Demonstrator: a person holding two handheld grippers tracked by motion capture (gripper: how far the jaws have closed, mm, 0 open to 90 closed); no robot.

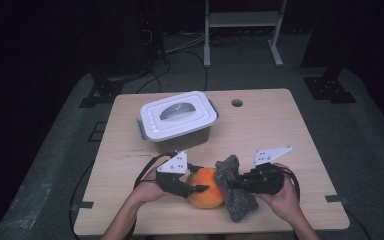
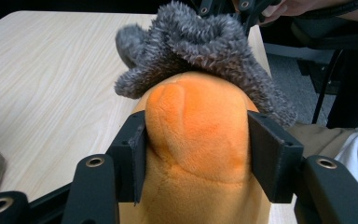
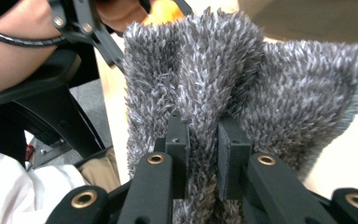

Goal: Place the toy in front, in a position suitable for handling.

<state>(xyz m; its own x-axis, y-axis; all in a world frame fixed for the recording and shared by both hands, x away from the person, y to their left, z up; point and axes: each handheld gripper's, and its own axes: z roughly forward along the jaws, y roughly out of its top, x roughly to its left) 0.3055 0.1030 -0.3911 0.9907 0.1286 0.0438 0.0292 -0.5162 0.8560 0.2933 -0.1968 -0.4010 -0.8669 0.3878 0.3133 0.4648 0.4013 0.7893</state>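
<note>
Both low over the table: left hand-held gripper (image 2: 196,154) clamps the orange plush (image 2: 200,154), right hand-held gripper (image 3: 203,140) pinches the grey cloth (image 3: 242,74).

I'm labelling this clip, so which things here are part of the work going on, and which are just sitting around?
In use:
- orange plush toy, squeezed by the left gripper
- grey fuzzy cloth, pinched by the right gripper and pressed against the toy

Just lying about:
- lidded plastic box, closed, farther back on the table
- metal stand on the floor behind
</note>
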